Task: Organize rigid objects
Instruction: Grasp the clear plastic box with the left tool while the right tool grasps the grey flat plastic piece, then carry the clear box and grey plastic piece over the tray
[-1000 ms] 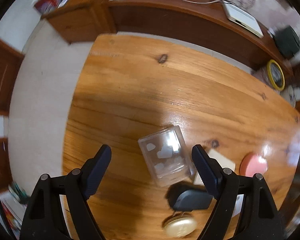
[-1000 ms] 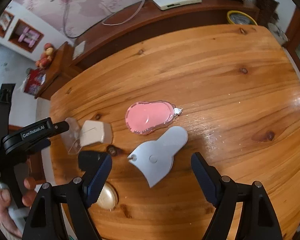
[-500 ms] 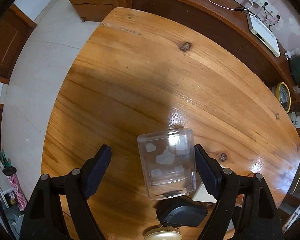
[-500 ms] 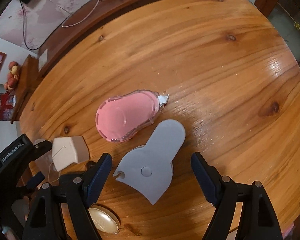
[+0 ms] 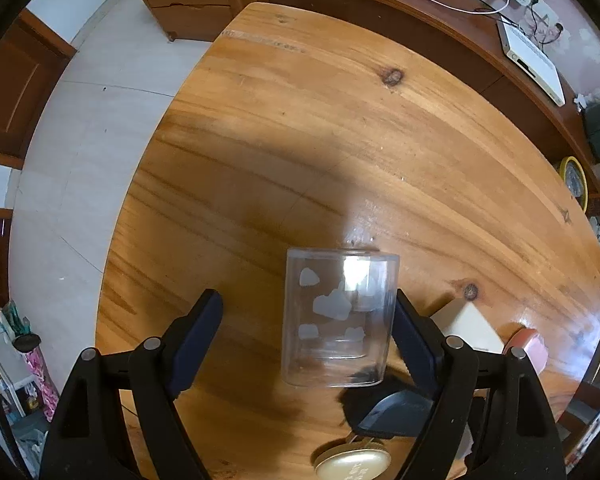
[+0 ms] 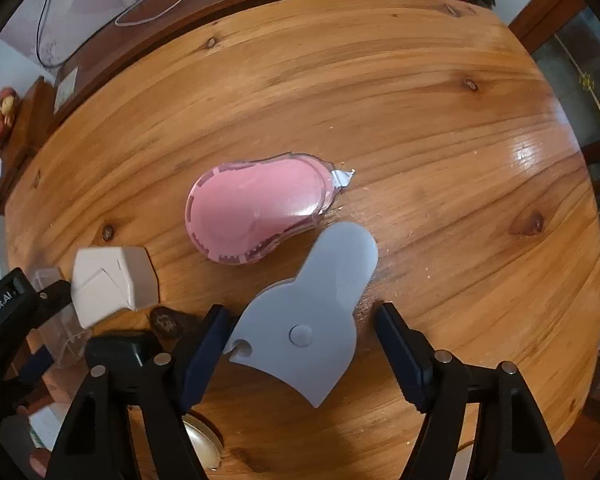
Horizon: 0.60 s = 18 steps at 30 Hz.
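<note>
The wooden table [image 5: 340, 128] is broad and round-edged, with wide bare board beyond both claws. The left claw [image 5: 306, 336] is parted wide around a clear box [image 5: 340, 320]; its right pad touches the box wall, while its left pad stands off. The right claw [image 6: 300, 346] is closing around a grey dispenser [image 6: 312, 320] lying flat, its left pad at the edge, its right pad apart. A pink dispenser [image 6: 260, 212] lies just beyond, a white box [image 6: 112, 284] to the left.

Right tool [image 6: 300, 340] lower — jaws closing around grey piece [image 6: 312, 308]
</note>
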{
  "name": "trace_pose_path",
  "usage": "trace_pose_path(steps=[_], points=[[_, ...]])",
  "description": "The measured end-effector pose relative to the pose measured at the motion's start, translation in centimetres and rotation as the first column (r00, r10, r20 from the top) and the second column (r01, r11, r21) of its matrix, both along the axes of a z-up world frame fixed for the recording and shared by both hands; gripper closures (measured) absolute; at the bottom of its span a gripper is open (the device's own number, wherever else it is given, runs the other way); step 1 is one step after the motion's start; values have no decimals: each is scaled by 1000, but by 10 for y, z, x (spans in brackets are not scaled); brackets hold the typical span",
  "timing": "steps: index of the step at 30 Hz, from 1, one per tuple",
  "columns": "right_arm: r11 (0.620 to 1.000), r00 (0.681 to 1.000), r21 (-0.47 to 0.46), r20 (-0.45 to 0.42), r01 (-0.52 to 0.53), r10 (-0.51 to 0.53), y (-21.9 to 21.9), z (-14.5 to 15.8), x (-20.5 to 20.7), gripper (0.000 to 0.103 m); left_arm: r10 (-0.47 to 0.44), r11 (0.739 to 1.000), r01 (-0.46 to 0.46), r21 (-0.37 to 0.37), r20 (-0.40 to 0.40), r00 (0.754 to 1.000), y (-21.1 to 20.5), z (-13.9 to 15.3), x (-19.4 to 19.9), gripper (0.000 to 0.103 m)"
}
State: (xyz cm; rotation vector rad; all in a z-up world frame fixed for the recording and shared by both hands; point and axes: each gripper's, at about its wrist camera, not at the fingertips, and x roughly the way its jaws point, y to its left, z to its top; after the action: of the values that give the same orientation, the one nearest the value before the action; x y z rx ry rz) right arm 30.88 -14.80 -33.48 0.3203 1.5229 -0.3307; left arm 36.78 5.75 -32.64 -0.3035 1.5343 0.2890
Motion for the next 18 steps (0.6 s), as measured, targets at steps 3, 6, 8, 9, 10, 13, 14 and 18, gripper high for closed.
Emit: trace_pose_path(steps=[3,6,8,9,10,13,14,18], points=[[1000,1000,-8,-5,-29,29,6,2,-1,41,-13,1000,13,12,2,1000,0,2,-2,37],[999,999,0,9,-40,40,6,2,-5,44,-41,999,41,22,10,999,1,7,-8,50],[999,999,0,13,-46,46,2,3,-12,45,-55,998,55,5,11,998,2,8,-11,50],[999,999,3,14,-49,49,3,2,-15,45,-60,998,60,10,15,998,2,9,-14,51],[999,998,11,18,-53,53,0,2,-19,46,-66,998,66,14,20,998,2,11,-16,51],[998,998,20,36,-58,57,-7,9,-27,46,-101,995,100,22,35,994,1,20,-22,51],[998,997,27,46,-60,59,-10,13,-30,46,-117,993,116,27,38,992,0,24,-24,51],[996,995,66,88,-58,52,-23,31,-47,46,-175,984,174,33,42,984,-5,44,-36,51]])
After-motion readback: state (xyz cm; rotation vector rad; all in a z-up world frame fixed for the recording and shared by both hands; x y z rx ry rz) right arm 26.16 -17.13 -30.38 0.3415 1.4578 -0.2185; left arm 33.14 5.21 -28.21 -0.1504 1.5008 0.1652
